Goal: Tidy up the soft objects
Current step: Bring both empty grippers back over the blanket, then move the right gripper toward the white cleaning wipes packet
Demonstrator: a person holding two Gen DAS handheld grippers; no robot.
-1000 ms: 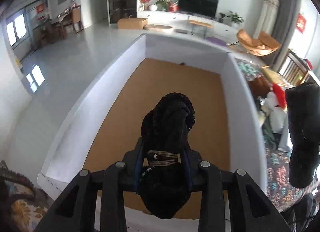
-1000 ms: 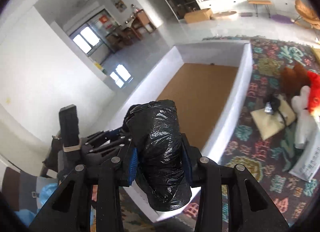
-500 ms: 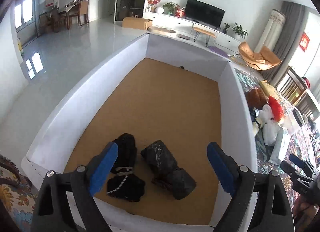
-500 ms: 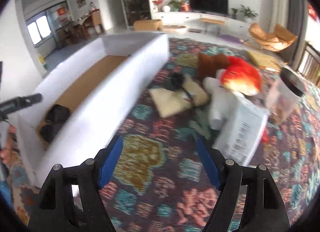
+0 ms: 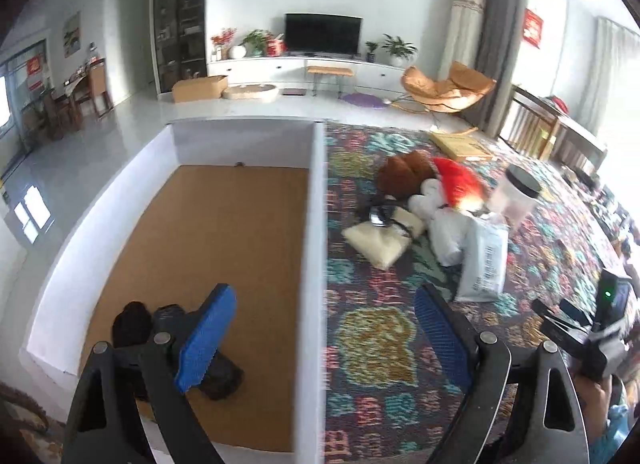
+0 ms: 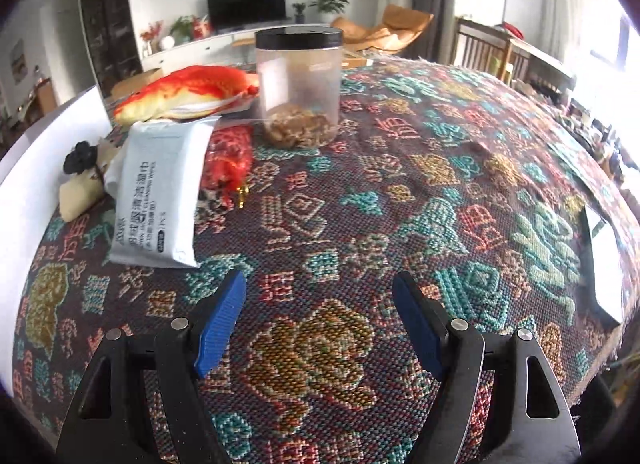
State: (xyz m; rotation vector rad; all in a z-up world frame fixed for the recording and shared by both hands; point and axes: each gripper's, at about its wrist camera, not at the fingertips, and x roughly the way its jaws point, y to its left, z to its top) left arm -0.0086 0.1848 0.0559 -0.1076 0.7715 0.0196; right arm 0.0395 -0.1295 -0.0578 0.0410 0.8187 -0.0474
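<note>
One second ago each gripper pinched a black bundle over the box [image 5: 318, 224]; both bundles now lie in the near left corner of the box, on its brown floor. The left gripper [image 5: 320, 338] has its fingers spread wide with nothing between them, and it has shifted from above the box floor to above the box's right wall. The right gripper [image 6: 318, 322] has just opened too; its fingers stand apart and empty, and it has swung away from the box to low over the patterned cloth [image 6: 400, 192].

The left blue pad covers part of the bundles [image 5: 132, 324], so their shapes are hard to separate. The picture there is blurred.

On the cloth, right of the box, lie a wipes pack [image 6: 160, 192], a red-and-white plush [image 6: 188, 94], a brown plush [image 5: 406, 174], a cream pouch [image 5: 380, 238] and a clear jar [image 6: 298, 88] with black lid
</note>
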